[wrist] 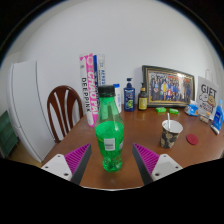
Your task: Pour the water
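Observation:
A green plastic bottle [109, 133] with a white label and a red cap stands upright on the wooden table [150, 125], just ahead of the fingers and centred between them. My gripper [112, 160] is open; its two pink-padded fingers [76, 158] sit wide apart on either side of the bottle's base with clear gaps. A paper cup [171, 131] with a green straw or stirrer stands on the table to the right, beyond the right finger.
Against the back wall stand tall boxes [91, 88], a dark bottle [129, 95], a small bottle [143, 98], a framed picture [168, 86] and a gift box [208, 99]. A wooden chair [64, 110] is at the left. A small red item [193, 140] lies near the cup.

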Demonstrator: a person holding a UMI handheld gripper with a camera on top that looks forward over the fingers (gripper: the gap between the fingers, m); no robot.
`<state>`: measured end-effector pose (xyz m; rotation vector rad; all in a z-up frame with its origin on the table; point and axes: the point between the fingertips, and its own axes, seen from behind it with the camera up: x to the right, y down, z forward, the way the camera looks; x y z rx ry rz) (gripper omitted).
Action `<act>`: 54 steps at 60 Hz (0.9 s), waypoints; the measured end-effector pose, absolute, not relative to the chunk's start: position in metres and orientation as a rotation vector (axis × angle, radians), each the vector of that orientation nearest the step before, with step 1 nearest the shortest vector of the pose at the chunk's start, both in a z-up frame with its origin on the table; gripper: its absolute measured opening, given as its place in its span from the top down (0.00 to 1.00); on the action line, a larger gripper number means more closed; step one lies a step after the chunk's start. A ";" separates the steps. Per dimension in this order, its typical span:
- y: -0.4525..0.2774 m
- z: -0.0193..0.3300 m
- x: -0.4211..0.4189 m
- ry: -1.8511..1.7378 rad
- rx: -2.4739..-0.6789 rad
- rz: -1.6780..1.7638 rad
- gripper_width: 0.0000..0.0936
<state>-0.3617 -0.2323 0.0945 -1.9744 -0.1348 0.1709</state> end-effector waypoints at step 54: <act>-0.139 0.169 -0.372 0.241 -1.729 0.530 0.66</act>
